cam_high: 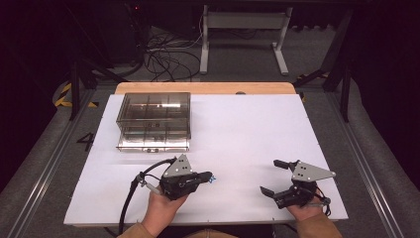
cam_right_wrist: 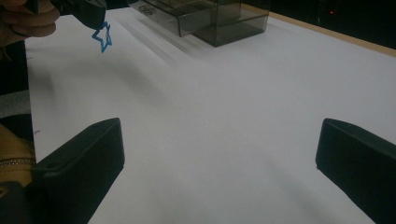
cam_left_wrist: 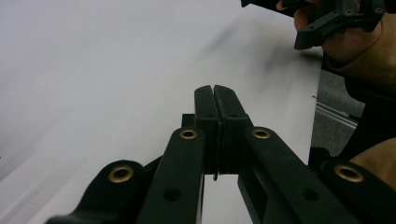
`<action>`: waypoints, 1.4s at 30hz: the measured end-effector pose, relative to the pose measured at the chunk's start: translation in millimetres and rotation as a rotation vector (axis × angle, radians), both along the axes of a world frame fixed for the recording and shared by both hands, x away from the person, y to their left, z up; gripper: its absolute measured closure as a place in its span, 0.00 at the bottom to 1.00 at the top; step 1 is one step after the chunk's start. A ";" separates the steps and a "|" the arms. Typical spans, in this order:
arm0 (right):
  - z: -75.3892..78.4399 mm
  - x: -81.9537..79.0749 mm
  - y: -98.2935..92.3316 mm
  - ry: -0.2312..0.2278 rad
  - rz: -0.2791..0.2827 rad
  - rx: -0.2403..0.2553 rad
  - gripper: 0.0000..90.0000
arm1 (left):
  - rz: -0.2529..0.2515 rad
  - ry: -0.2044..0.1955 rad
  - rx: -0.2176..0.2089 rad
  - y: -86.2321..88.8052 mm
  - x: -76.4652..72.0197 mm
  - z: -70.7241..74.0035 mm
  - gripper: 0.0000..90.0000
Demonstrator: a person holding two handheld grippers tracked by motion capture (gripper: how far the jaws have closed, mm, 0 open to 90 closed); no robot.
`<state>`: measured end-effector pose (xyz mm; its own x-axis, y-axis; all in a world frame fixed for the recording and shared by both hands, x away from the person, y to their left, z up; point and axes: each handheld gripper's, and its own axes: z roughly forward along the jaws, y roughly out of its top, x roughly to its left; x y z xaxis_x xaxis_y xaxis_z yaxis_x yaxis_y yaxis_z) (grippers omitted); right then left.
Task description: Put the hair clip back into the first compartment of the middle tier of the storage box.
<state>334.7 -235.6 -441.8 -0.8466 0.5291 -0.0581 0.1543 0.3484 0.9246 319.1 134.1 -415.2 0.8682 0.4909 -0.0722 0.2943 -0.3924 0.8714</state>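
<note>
Forearms in tan sleeves enter at the near edge of the white surface [cam_high: 237, 129]; each hand holds one set of tongs.

Landmark: smoky clear drawer box [cam_high: 154, 120], far-left part of the surface. Its lower drawer is pulled out toward the person; dividers show inside; contents cannot be made out.

Left tongs [cam_high: 210, 177]: near-side of the box, close to the near edge, tips pointing right toward the other hand. Clenched: in the left gripper view the two black jaws meet along their length. A small blue star-shaped outline piece [cam_right_wrist: 102, 38] hangs from their tip, clear in the right gripper view; in the high view it is only a blue speck at the tip. So the star is gripped by its edge, above the surface, not resting on it.

Right tongs [cam_high: 274, 176]: well to the right of the box, near the near-right corner of the surface, tips pointing left. Released: jaws spread wide, nothing between them; in the right gripper view bare white surface lies between the two black pads.

Left and right tongs are apart, facing each other across bare surface.
</note>
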 end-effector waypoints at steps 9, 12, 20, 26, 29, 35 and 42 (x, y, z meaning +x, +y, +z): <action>-0.6 0.4 0.0 0.003 -0.001 -0.004 0.02 | 0.020 -0.029 0.039 12.3 1.9 15.8 0.99; -0.6 0.3 0.2 0.003 0.000 -0.004 0.02 | 0.037 -0.026 0.044 19.4 4.0 19.2 0.99; -0.7 -0.2 -0.5 0.002 -0.002 -0.003 0.02 | 0.077 -0.032 0.038 37.2 7.5 28.7 0.99; -0.6 -0.5 -1.3 0.002 -0.004 -0.003 0.02 | 0.107 -0.022 0.047 48.8 10.5 33.8 0.99; -0.7 -0.8 -1.1 0.001 -0.004 -0.004 0.02 | 0.122 -0.023 0.057 53.5 11.2 36.1 0.99; -0.8 -0.9 -1.8 0.001 -0.006 -0.004 0.02 | 0.139 -0.023 0.056 64.3 13.9 40.4 0.99; -0.9 -1.5 -2.2 0.003 -0.006 -0.004 0.02 | 0.174 -0.023 0.072 73.5 15.6 46.0 0.99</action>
